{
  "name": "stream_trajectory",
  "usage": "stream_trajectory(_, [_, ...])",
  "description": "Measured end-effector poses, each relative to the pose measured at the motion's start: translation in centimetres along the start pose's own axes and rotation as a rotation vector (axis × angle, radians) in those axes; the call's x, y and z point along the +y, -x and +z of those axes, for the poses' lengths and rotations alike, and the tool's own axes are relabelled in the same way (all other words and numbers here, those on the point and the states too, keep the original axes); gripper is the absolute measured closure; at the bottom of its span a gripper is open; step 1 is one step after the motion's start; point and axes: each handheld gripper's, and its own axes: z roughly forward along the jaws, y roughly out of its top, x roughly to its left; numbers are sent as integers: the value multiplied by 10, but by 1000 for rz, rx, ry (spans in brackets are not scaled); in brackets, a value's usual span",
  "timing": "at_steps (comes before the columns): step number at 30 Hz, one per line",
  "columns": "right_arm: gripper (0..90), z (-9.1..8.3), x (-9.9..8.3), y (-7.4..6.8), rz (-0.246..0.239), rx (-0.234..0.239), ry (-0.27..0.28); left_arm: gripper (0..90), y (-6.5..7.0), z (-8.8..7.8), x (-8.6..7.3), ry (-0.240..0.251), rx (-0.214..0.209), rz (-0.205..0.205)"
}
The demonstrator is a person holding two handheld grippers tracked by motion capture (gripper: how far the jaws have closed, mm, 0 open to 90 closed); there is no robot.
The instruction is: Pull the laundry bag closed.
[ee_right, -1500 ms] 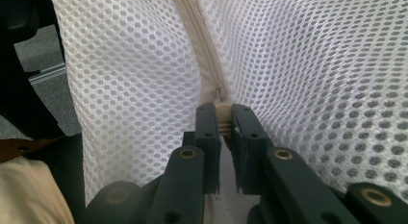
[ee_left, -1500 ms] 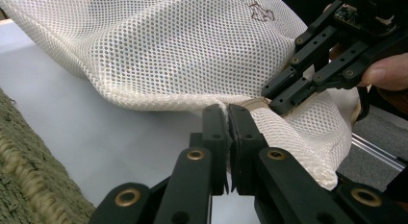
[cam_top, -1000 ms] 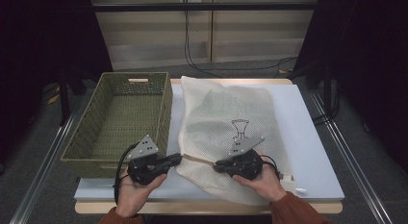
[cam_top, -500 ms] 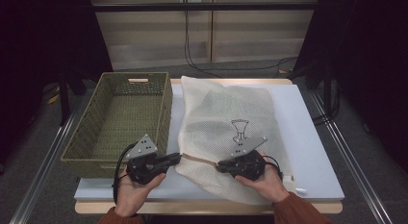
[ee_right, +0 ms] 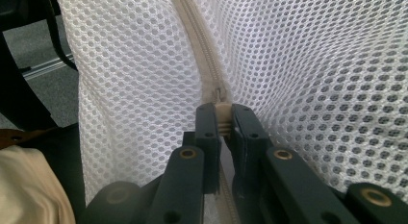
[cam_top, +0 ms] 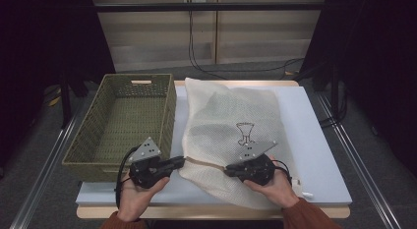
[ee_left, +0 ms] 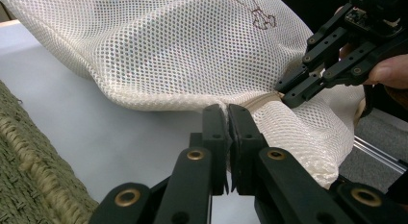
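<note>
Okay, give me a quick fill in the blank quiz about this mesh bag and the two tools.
1. Both tools grip the white mesh bag along its ____.
2. The woven basket stands on the bag's ____ side in the high view.
3. The right tool is shut on the zipper's ____.

Missing words: zipper; left; slider

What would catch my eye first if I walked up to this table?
Most likely the big white mesh bag spread over the middle of the table, with a small drawing printed on it. At its near edge the left gripper and right gripper pinch its zipper seam. A green woven basket sits left of it.
</note>
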Motion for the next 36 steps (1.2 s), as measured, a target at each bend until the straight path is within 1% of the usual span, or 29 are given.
stream_trajectory(10, [827,-1,-1,0,3,4,0,869,0,0,0,-1,3,-5])
stream_trajectory(11, [827,-1,-1,0,3,-4,-3,869,0,-1,0,6,9,-10])
stream_trajectory(15, [827,-4,-3,2,8,-13,-4,869,-3,-3,0,-5,0,-9])
stream_trajectory(16, [827,-5,-5,3,15,-7,-1,869,-4,-2,0,0,-3,-12])
stream_trajectory(19, [828,-6,-7,3,13,-14,-6,869,-3,-2,0,2,-5,-16])
stream_trajectory(21, [827,-7,-8,4,13,-11,-4,869,-3,-2,0,-7,9,-11])
stream_trajectory(22, [828,-7,-8,4,15,-16,-6,869,-2,-2,0,1,6,-18])
stream_trajectory(26, [827,-8,-9,4,14,-19,-9,869,-3,-2,-1,0,0,-22])
stream_trajectory(27, [827,-9,-10,5,16,-15,-9,869,-3,-2,-1,-2,-1,-19])
stream_trajectory(32, [828,-12,-13,5,18,-27,-14,869,-3,-2,0,-2,-2,-17])
stream_trajectory(34, [828,-13,-14,5,23,-29,-11,869,-3,-2,0,-5,3,-18])
stream_trajectory(35, [828,-13,-14,5,24,-32,-12,869,-3,-2,0,1,0,-20])
stream_trajectory(36, [827,-14,-14,5,28,-24,-9,869,-3,-2,0,3,5,-19])
